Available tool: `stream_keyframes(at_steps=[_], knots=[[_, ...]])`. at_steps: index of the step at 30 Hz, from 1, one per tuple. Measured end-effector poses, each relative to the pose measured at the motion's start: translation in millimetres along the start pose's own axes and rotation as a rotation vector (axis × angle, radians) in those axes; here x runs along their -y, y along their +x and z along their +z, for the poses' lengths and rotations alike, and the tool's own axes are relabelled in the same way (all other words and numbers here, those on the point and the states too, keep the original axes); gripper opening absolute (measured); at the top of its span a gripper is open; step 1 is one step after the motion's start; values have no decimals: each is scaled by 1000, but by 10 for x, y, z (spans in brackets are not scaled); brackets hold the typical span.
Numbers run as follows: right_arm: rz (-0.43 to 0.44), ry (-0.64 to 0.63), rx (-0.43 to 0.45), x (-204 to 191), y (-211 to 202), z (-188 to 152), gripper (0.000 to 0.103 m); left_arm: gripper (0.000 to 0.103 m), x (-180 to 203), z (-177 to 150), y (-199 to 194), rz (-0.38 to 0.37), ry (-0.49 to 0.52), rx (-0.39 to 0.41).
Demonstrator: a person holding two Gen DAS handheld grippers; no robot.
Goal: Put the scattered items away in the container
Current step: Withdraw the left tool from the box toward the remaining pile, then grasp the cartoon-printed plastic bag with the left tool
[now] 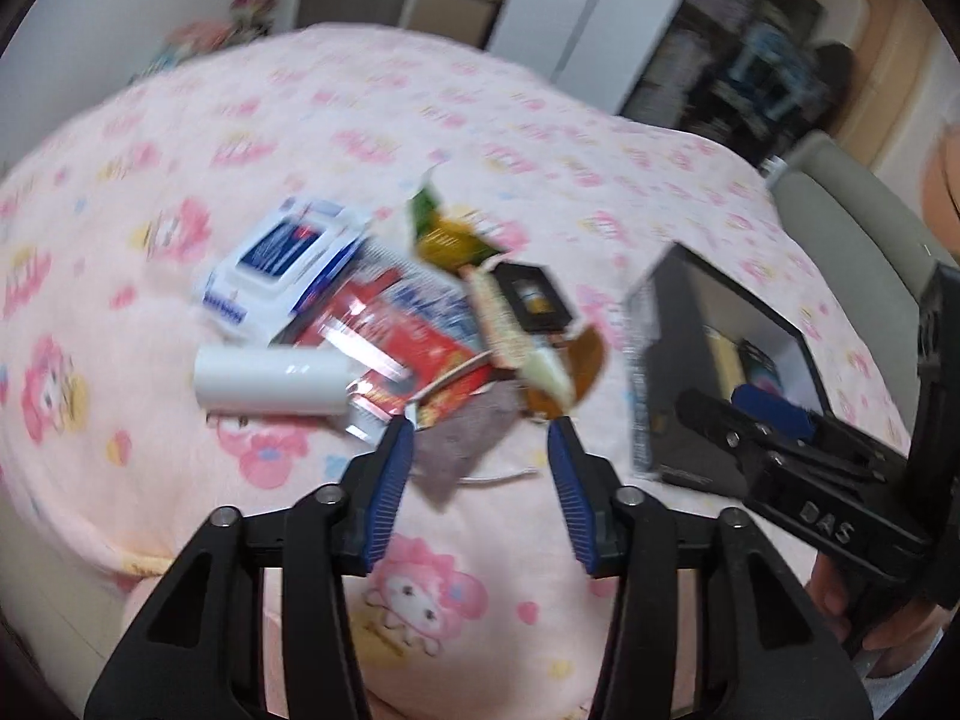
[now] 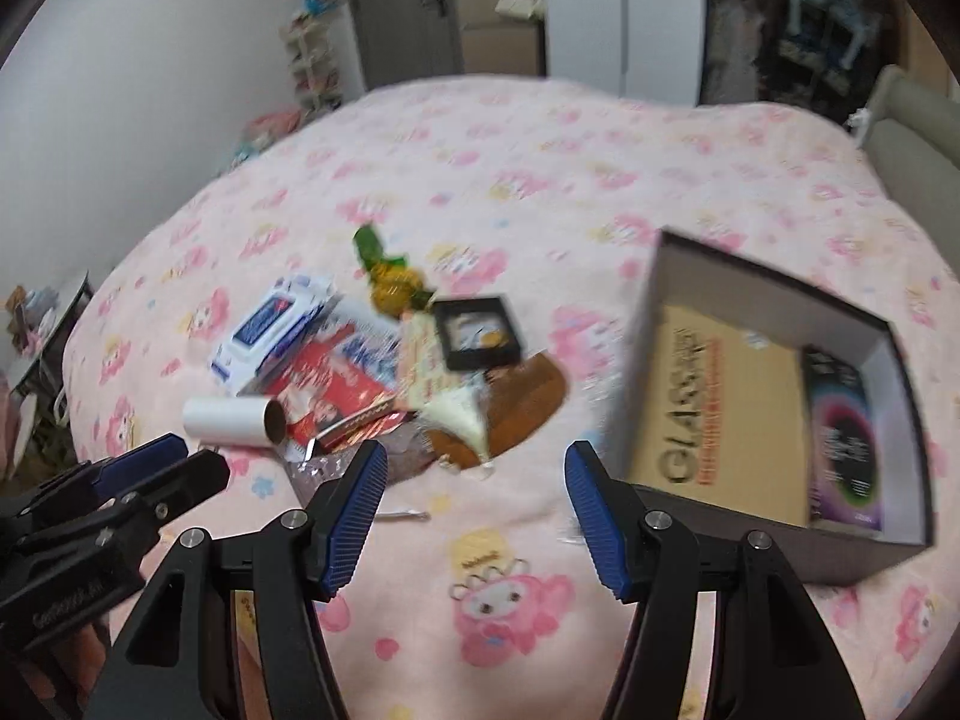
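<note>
Both the left gripper [image 1: 480, 432] and right gripper [image 2: 474, 456] are hovering wide open, holding nothing, over scattered items [image 2: 372, 372] lying mid-bed [image 2: 540, 144]; the box [image 2: 900, 420] is sitting towards its right edge

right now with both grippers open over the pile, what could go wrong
1. The items overlap: the white roll lies against the red packet, so a grab may drag neighbours along.
2. The roll could roll away across the soft pink blanket if nudged.
3. The box already holds a cardboard pack and a dark package, so space inside is limited.
</note>
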State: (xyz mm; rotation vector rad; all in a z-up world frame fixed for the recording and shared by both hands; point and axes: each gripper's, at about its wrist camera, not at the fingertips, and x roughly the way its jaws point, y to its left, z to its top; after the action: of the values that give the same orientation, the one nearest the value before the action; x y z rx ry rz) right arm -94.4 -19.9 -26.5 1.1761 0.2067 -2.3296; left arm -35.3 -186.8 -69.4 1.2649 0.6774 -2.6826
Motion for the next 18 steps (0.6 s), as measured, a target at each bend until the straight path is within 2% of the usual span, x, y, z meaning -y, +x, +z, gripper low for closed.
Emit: stream_keyframes(at_steps=[6,11,15,18], knots=[[81,-61,-81,-263,569,122,57,33,-512,-15,423,24,-140,-46],[115,-74,-132,-442,957,228,57,33,-677,-57,551,21,-176,-48],[140,-91,-153,-556,1235,373,57,33,-909,127,499,13,-200,14],[166,-119,-172,-673,1463,483,57,33,-1037,328,612,3,-207,1]])
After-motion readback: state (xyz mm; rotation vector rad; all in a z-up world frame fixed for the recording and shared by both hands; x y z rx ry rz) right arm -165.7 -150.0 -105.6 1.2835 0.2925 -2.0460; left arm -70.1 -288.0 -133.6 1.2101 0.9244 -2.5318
